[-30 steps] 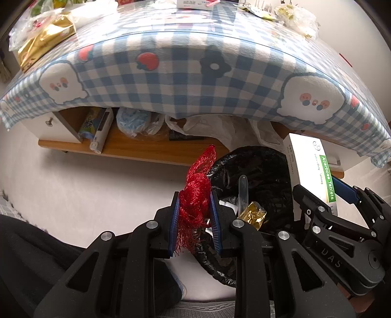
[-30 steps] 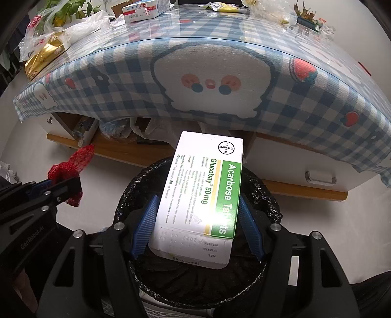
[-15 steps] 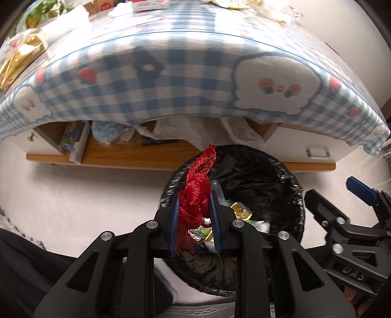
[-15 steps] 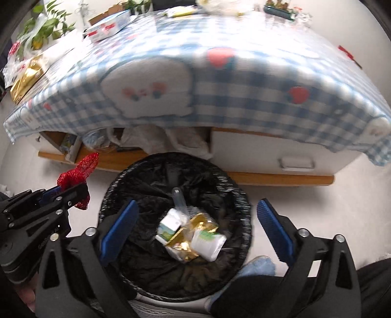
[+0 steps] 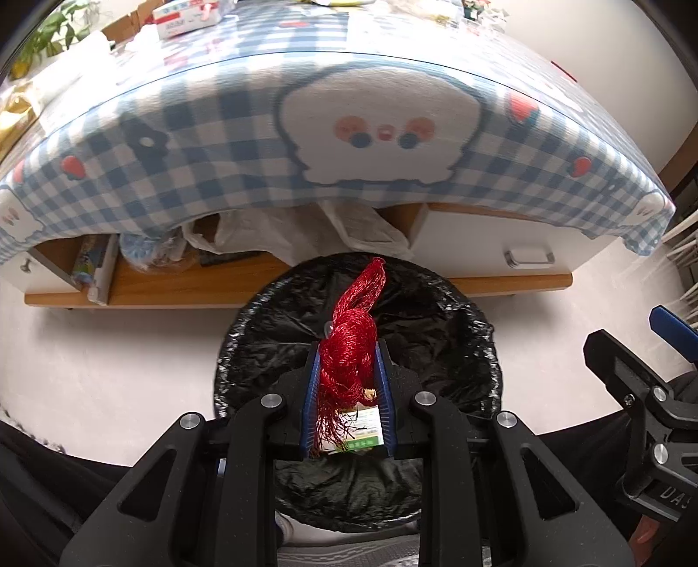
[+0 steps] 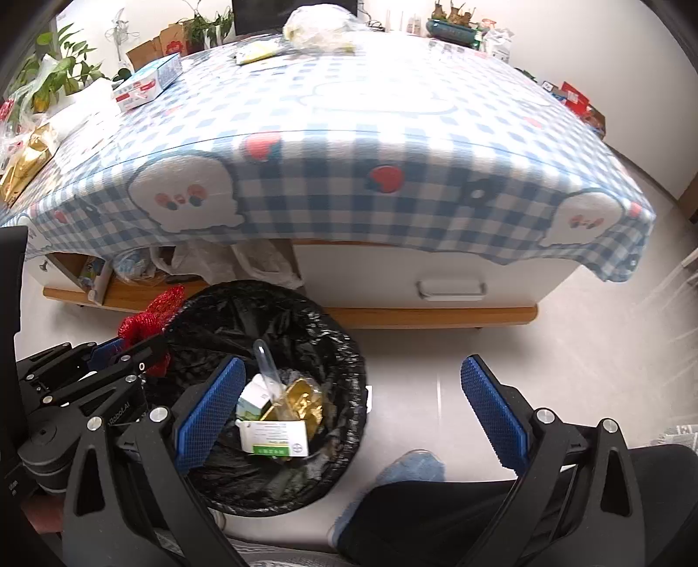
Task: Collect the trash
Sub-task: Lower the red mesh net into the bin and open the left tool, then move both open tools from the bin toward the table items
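Two grippers are in our hands. Our left gripper (image 5: pixel 347 384) is clamped on a bunch of red plastic mesh netting (image 5: pixel 351 349), pinched between its blue-padded fingers (image 5: pixel 310 392), with a twisted tail of the netting sticking up past the tips and frayed strands hanging below. It hangs above the round waste bin lined with a crinkled black plastic bag (image 5: pixel 458 340), which stands on the pale floor in front of a low white cabinet with a wooden base (image 6: pixel 436 312).

Our right gripper (image 6: pixel 349 410) holds nothing and its jaws are spread wide; its left blue pad (image 6: pixel 209 410) sits over the bin's rim, the right one over bare floor. From this side we see the bin's contents: a white and green cardboard medicine box (image 6: pixel 275 438) lying on top, a gold foil wrapper (image 6: pixel 301 399) touching it, a clear plastic tube (image 6: pixel 266 362) leaning upright, and a smaller white carton (image 6: pixel 253 397) beside them.

Behind the bin a blue and white checked tablecloth with ghost and strawberry prints (image 6: pixel 349 174) drapes over the cabinet. On it rest a flat white and blue box (image 6: pixel 148 80) and a clear crumpled bag (image 6: pixel 318 24). Potted green plants (image 6: pixel 48 76) stand at the far left.
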